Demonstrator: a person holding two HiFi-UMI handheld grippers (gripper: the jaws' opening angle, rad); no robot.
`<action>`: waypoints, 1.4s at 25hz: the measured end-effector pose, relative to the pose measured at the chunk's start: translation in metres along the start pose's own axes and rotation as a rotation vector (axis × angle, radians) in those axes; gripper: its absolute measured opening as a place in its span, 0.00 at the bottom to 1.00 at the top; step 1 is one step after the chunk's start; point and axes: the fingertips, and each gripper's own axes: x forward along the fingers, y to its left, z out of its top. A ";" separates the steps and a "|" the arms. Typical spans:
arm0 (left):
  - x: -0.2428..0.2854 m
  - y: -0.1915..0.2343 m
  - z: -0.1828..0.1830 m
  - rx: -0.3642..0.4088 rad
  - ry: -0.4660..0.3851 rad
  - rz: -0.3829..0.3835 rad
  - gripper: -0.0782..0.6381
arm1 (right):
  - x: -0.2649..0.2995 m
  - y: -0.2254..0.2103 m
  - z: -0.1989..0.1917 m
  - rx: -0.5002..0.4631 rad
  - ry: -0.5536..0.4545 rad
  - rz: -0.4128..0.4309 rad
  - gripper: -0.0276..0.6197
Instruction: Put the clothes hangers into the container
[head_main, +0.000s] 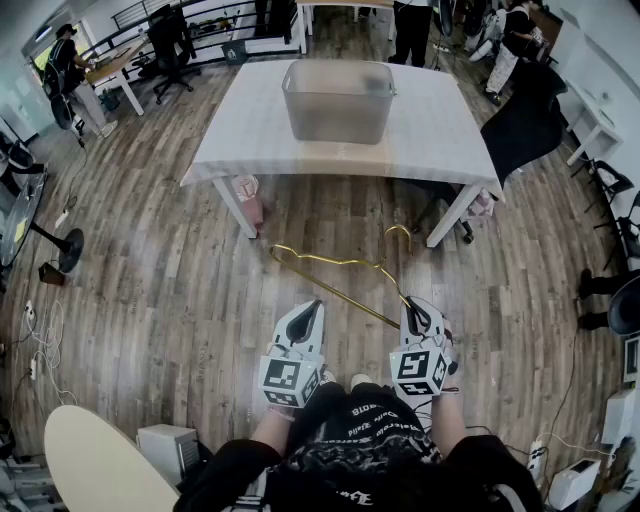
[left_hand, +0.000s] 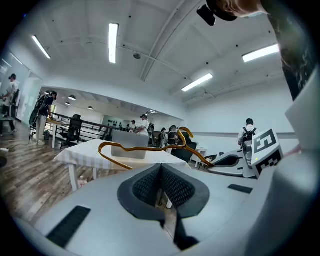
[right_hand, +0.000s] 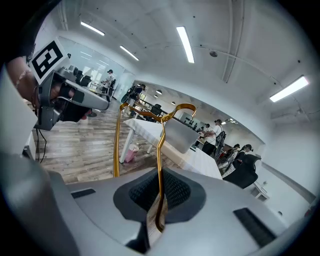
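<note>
Our right gripper is pinched tight on the gold hanger, up over the wood floor. Our left gripper is squeezed shut on nothing. The bin sits ahead on the white table, near its far edge, with open floor between.

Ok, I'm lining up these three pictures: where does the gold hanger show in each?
Head view: the gold hanger is low centre, over the floor, one end in the right gripper.
Left gripper view: the hanger is mid-frame, above the shut, empty jaws.
Right gripper view: the hanger is centre, clamped between the jaws, running upward.
Shared landmark: the grey container.
</note>
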 end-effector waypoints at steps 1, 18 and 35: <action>-0.002 0.001 -0.001 -0.004 -0.001 0.002 0.14 | -0.001 0.001 0.000 -0.002 0.000 -0.001 0.07; -0.027 0.029 -0.018 0.008 0.018 -0.026 0.14 | 0.000 0.046 0.011 0.042 -0.019 -0.008 0.07; 0.076 0.035 -0.019 -0.009 0.046 0.007 0.14 | 0.085 -0.022 -0.006 0.056 -0.036 0.043 0.07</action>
